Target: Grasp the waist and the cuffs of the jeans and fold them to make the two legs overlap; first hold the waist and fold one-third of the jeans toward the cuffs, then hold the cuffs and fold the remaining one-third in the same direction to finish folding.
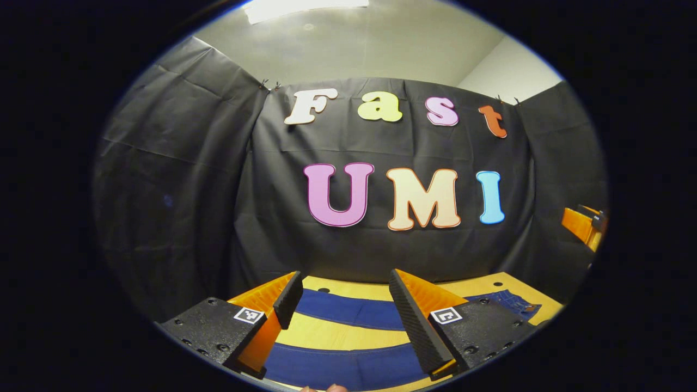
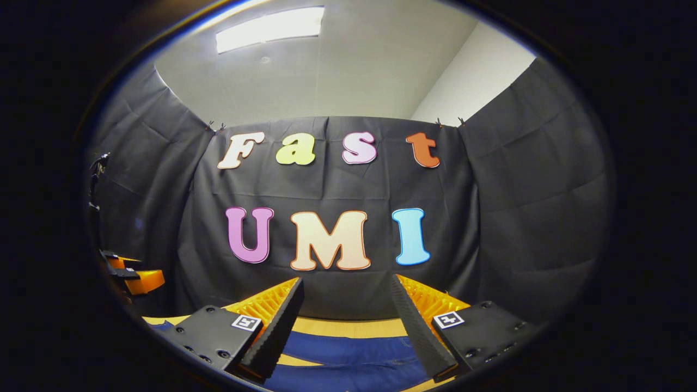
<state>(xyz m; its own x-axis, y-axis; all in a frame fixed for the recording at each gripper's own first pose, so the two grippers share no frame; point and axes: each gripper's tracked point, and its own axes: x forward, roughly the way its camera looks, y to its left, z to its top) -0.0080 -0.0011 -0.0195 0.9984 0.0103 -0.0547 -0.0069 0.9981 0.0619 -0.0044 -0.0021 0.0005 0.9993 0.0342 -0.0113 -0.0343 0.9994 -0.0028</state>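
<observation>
Jeans (image 1: 348,309) flat, legs running crosswise

Your jeans (image 1: 348,310) are a deep, even blue, lying as two bands with a paler stitched edge along each. At the right of the left gripper view the denim (image 1: 509,302) shows lighter seam stitching. The surface (image 1: 348,332) under them is warm yellow, dotted with small dark holes near its far edge. In the right gripper view you see the same blue (image 2: 348,348) over the same yellow (image 2: 354,328). The wall above the cloth is off-white, and the ceiling light (image 2: 269,28) glows white.
</observation>
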